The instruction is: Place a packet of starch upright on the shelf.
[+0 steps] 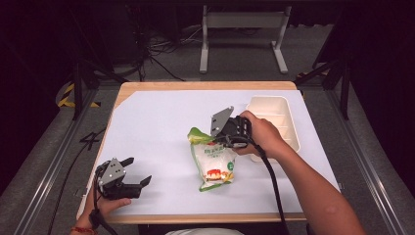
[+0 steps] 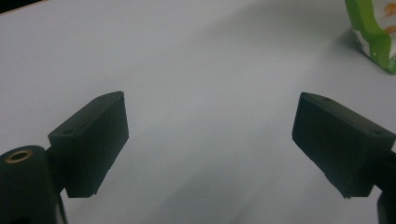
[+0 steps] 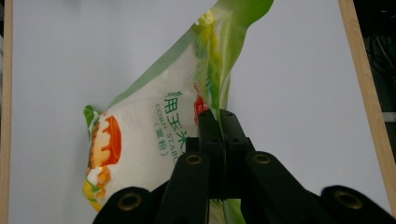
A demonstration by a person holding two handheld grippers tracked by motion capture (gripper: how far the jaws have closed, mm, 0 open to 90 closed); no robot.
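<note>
The right gripper (image 3: 219, 122) has its fingers squeezed tight on the top edge of the soft green and white plastic bag of corn starch (image 1: 213, 159). The bag hangs partly lifted over the white table (image 1: 156, 127), beside the cream plastic tray (image 1: 288, 120). It looks floppy, slippery and bottom-heavy, so the flat sealed edge is the best hold. The left gripper (image 2: 210, 135) rests with fingers wide apart, holding nothing.

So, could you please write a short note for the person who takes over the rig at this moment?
Right claw: shut on the top edge of the corn starch bag, near the middle of the white mat.
Left claw: open, holding nothing, at the mat's near left corner.
Compartment tray: far right, beside the right hand.
Done: bag gripped.
Left: probably move the bag to the tray.
</note>
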